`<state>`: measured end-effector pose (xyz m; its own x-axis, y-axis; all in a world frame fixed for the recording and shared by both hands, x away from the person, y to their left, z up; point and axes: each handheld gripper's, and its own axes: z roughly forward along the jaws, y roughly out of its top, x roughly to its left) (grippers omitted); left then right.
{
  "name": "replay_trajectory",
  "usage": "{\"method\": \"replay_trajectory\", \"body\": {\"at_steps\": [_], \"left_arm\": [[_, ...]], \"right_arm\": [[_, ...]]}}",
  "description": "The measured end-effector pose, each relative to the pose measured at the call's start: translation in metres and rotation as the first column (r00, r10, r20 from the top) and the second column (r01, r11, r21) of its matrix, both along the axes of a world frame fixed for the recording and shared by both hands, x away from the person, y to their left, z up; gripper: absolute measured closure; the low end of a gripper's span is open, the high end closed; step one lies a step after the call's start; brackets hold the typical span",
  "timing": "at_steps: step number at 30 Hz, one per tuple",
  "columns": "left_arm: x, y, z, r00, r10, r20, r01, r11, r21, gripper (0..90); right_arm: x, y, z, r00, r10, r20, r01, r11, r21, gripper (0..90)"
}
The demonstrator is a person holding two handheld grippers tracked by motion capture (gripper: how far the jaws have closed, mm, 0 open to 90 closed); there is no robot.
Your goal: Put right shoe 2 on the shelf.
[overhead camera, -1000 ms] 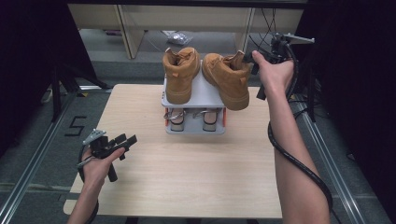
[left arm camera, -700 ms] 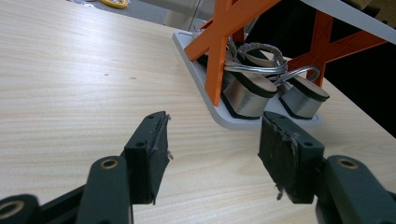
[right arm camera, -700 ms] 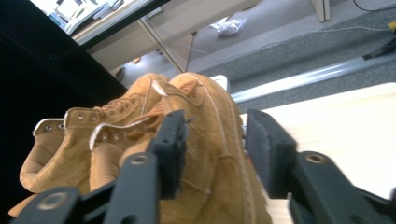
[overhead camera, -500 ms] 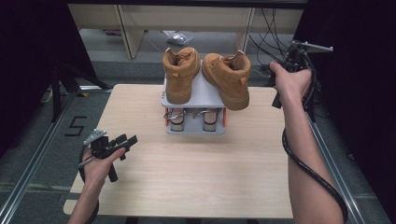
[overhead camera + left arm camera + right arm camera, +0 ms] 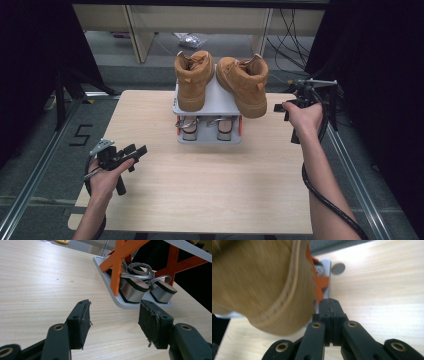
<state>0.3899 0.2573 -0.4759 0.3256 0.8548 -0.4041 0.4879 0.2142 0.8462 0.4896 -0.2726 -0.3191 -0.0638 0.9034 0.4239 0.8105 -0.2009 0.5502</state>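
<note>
Two tan boots stand on top of a grey shoe rack (image 5: 220,96) with orange supports: the left boot (image 5: 192,80) and the right boot (image 5: 245,85), which overhangs the rack's right edge. A pair of silver shoes (image 5: 207,127) sits on the lower shelf. My right gripper (image 5: 280,108) hangs just right of the right boot. Its jaws have just closed and are shut with nothing between them (image 5: 332,308); the right boot's sole edge (image 5: 287,302) is close on their left. My left gripper (image 5: 136,151) rests open near the table's front left and faces the silver shoes (image 5: 133,288).
The wooden table (image 5: 210,190) has free room in front of the rack. A small grey disc (image 5: 337,268) lies on it beside the rack's base. Cables trail from both grippers. Metal rails run along both sides of the table.
My right gripper has left the right boot's heel, swung out to the right and come down beside the boot, its jaws closing empty. The left hand has kept still.
</note>
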Motion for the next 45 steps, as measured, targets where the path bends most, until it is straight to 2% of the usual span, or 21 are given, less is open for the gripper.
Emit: {"method": "replay_trajectory", "body": {"at_steps": [2, 5, 6, 8, 10, 11, 13, 16, 20, 24, 30, 31, 32, 34, 36, 38, 40, 41, 42, 44, 45], "left_arm": [[0.000, 0.000, 0.000, 1.0000, -0.002, -0.001, 0.002, 1.0000, -0.001, 41.5], [0.000, -0.001, 0.000, 1.0000, -0.002, -0.002, 0.002, 1.0000, 0.003, 41.6], [0.000, -0.001, 0.000, 1.0000, -0.003, -0.002, 0.003, 1.0000, 0.002, 41.5], [0.000, -0.002, 0.000, 1.0000, -0.003, -0.003, 0.003, 1.0000, 0.001, 41.6], [0.000, -0.002, -0.001, 1.0000, -0.003, -0.003, 0.003, 1.0000, 0.003, 41.6], [0.000, -0.002, -0.001, 1.0000, -0.004, -0.003, 0.004, 1.0000, 0.003, 41.6], [0.000, -0.002, -0.001, 1.0000, -0.003, -0.004, 0.003, 1.0000, 0.003, 41.6], [0.000, -0.002, -0.001, 1.0000, -0.002, -0.006, 0.002, 1.0000, 0.002, 41.6], [0.000, -0.001, -0.001, 1.0000, 0.000, -0.005, 0.000, 1.0000, 0.003, 41.6], [0.001, -0.002, -0.002, 1.0000, -0.002, -0.006, 0.002, 1.0000, 0.001, 41.6], [0.001, -0.002, -0.003, 0.9999, -0.004, -0.010, 0.004, 1.0000, 0.004, 41.6], [0.001, -0.002, -0.003, 0.9999, -0.004, -0.012, 0.004, 1.0000, 0.005, 41.6], [0.001, -0.002, -0.003, 0.9999, -0.003, -0.013, 0.003, 1.0000, 0.003, 41.6], [0.001, -0.002, -0.003, 0.9999, -0.004, -0.013, 0.004, 1.0000, 0.004, 41.6], [0.001, -0.002, -0.003, 0.9999, -0.005, -0.012, 0.005, 1.0000, 0.004, 41.6], [0.001, -0.002, -0.003, 0.9999, -0.005, -0.009, 0.005, 1.0000, 0.001, 41.7], [0.001, -0.001, -0.002, 1.0000, -0.004, -0.007, 0.004, 1.0000, 0.000, 41.6], [0.001, -0.001, -0.002, 1.0000, -0.004, -0.006, 0.004, 1.0000, -0.001, 41.6], [0.001, 0.000, -0.002, 1.0000, -0.006, -0.006, 0.006, 1.0000, -0.003, 41.6], [0.001, 0.000, -0.002, 1.0000, -0.001, -0.008, 0.001, 1.0000, -0.002, 41.6], [0.000, 0.000, -0.002, 1.0000, 0.000, -0.009, 0.000, 1.0000, -0.002, 41.6]], "right_arm": [[-0.003, 0.003, -0.004, 0.9994, -0.010, -0.034, 0.010, 0.9999, 0.004, 90.0], [-0.008, 0.007, -0.013, 0.9992, 0.040, 0.001, -0.040, 0.9987, 0.031, 90.0], [-0.010, 0.010, -0.015, 0.9989, 0.044, -0.016, -0.043, 0.9980, 0.046, 90.0], [-0.011, 0.011, -0.018, 0.9978, 0.063, -0.021, -0.063, 0.9980, 0.000, 90.0], [-0.011, 0.014, -0.022, 0.9958, 0.092, -0.010, -0.091, 0.9958, 0.007, 90.0], [-0.012, 0.017, -0.021, 0.9961, 0.081, -0.037, -0.081, 0.9967, -0.005, 90.0], [-0.012, 0.018, -0.023, 0.9938, 0.111, -0.013, -0.111, 0.9932, -0.033, 90.0], [-0.011, 0.025, -0.022, 0.9944, 0.105, -0.004, -0.105, 0.9944, 0.010, 90.0], [-0.009, 0.027, -0.020, 0.9941, 0.108, 0.001, -0.108, 0.9937, -0.027, 90.0], [-0.011, 0.031, -0.020, 0.9974, 0.072, -0.001, -0.072, 0.9974, 0.004, 90.0], [-0.006, 0.038, -0.019, 0.9945, 0.101, 0.025, -0.101, 0.9946, -0.025, 90.0], [-0.005, 0.042, -0.017, 0.9960, 0.087, 0.020, -0.087, 0.9962, -0.002, 90.0], [-0.004, 0.043, -0.017, 0.9931, 0.113, 0.029, -0.112, 0.9931, -0.033, 90.0], [-0.004, 0.049, -0.014, 0.9957, 0.091, 0.013, -0.092, 0.9958, 0.001, 90.0], [-0.002, 0.051, -0.014, 0.9913, 0.128, 0.029, -0.127, 0.9912, -0.037, 90.0], [-0.002, 0.058, -0.012, 0.9930, 0.118, 0.007, -0.118, 0.9929, -0.010, 90.0], [0.001, 0.060, -0.014, 0.9870, 0.157, 0.032, -0.155, 0.9862, -0.058, 90.0], [0.001, 0.062, -0.015, 0.9868, 0.160, 0.028, -0.158, 0.9856, -0.061, 90.0], [0.001, 0.069, -0.014, 0.9891, 0.148, -0.001, -0.148, 0.9889, -0.016, 90.0], [0.004, 0.071, -0.016, 0.9835, 0.180, 0.019, -0.178, 0.9821, -0.061, 90.0], [0.004, 0.074, -0.016, 0.9841, 0.177, 0.012, -0.176, 0.9834, -0.043, 90.0]]}}
